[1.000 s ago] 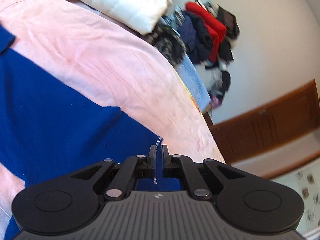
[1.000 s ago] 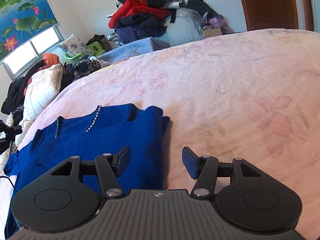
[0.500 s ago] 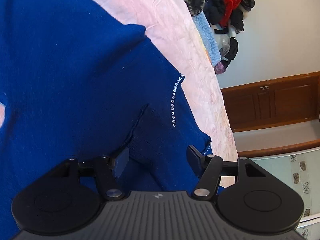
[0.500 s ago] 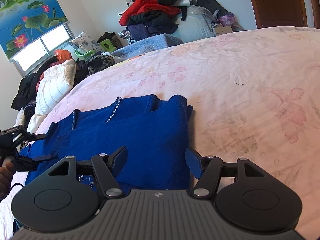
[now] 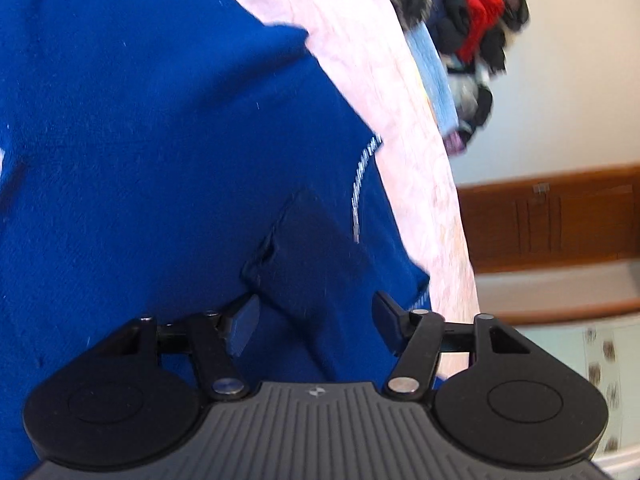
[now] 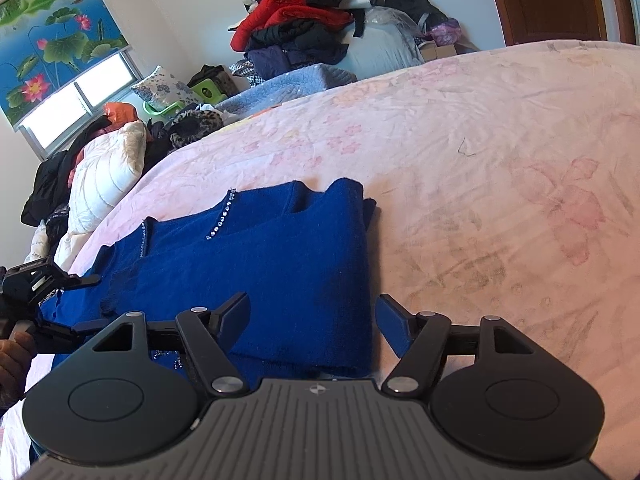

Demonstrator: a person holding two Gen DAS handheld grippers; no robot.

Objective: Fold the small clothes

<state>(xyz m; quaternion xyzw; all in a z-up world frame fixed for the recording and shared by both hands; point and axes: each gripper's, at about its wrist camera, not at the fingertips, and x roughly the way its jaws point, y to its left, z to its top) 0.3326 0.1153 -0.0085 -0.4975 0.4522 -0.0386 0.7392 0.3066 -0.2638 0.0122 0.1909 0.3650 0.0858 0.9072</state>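
A blue knit top [image 6: 280, 248] with rhinestone trim lies partly folded on the pink bedsheet [image 6: 480, 160]. It fills most of the left wrist view [image 5: 140, 140], where a darker folded flap [image 5: 316, 256] lies just ahead of the fingers. My left gripper [image 5: 316, 320] is open and empty, close above that flap; it also shows at the left edge of the right wrist view [image 6: 40, 292]. My right gripper [image 6: 314, 320] is open and empty, just above the top's near right edge.
A heap of clothes [image 6: 312, 28] sits beyond the bed's far side. A white pillow [image 6: 104, 176] and more clothing lie at the left under a window with a lotus blind [image 6: 56, 44]. A wooden door [image 6: 552, 0] stands far right.
My left gripper let go of the blue fabric and opened, then stayed over the folded part. My right gripper stayed open and drew slightly back and right along the top's edge.
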